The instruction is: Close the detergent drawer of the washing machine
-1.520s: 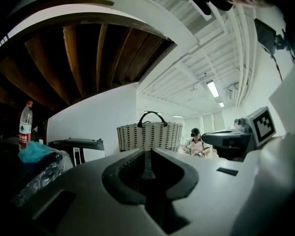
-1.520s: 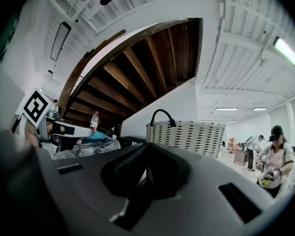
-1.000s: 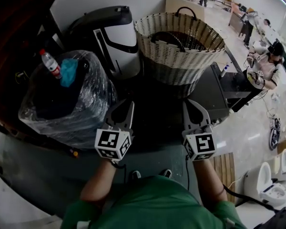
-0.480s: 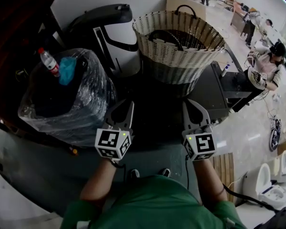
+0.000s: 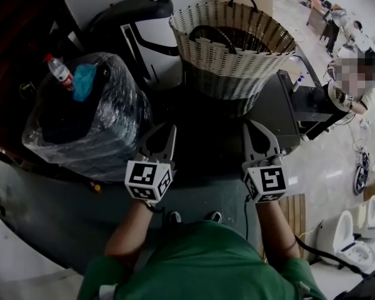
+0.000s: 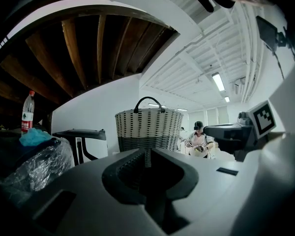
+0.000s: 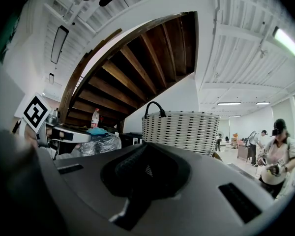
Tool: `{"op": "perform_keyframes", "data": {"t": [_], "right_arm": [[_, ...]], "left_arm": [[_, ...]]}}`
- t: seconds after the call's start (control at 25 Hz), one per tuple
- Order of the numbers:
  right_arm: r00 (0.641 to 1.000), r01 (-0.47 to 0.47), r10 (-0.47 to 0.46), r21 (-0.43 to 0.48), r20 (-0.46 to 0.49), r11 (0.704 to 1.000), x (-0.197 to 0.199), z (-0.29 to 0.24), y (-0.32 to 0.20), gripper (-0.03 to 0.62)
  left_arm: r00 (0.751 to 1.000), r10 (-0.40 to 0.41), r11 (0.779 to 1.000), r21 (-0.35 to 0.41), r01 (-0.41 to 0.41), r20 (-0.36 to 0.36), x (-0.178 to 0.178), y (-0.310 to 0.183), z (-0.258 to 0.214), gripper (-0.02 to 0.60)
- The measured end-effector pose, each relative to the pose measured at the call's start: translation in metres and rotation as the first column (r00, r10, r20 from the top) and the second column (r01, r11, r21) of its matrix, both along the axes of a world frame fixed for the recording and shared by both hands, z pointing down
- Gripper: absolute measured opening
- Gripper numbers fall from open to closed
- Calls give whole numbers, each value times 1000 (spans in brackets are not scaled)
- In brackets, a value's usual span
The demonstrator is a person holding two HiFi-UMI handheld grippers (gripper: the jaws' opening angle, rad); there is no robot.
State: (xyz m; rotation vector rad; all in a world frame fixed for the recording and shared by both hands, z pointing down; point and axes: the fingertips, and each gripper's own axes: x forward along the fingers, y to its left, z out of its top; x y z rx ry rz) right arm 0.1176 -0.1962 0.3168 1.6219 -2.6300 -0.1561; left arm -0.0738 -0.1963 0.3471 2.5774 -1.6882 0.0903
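No detergent drawer shows in any view, and I cannot make out a washing machine for certain. In the head view my left gripper [image 5: 169, 132] and right gripper [image 5: 249, 129] are held side by side in front of me, over a dark low surface [image 5: 203, 142]. Both point away from me toward a woven basket [image 5: 231, 42]. The jaws of each are together with nothing between them. The left gripper view shows the left gripper [image 6: 147, 157] shut below the basket [image 6: 147, 129]. The right gripper view shows the right gripper [image 7: 145, 167] shut too.
A plastic-wrapped dark bin [image 5: 81, 124] stands at the left with a water bottle [image 5: 56, 71] and a blue cloth [image 5: 84, 80] on it. A black-and-white machine [image 5: 144, 36] is behind it. A black stand [image 5: 284, 114], a person [image 5: 344, 89] and a wooden pallet [image 5: 294, 220] are at the right.
The head view has shifted a little, so the basket and the bin sit higher in the picture. Both grippers stay shut and in nearly the same place.
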Motion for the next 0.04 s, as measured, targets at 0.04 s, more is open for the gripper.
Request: {"op": "perform_keyframes", "data": {"t": [0.04], "right_arm": [[1000, 0, 0, -3, 0, 1000, 2, 2, -1, 21]], "left_arm": [[1000, -1, 1000, -4, 1, 1, 2, 0, 3, 54]]}}
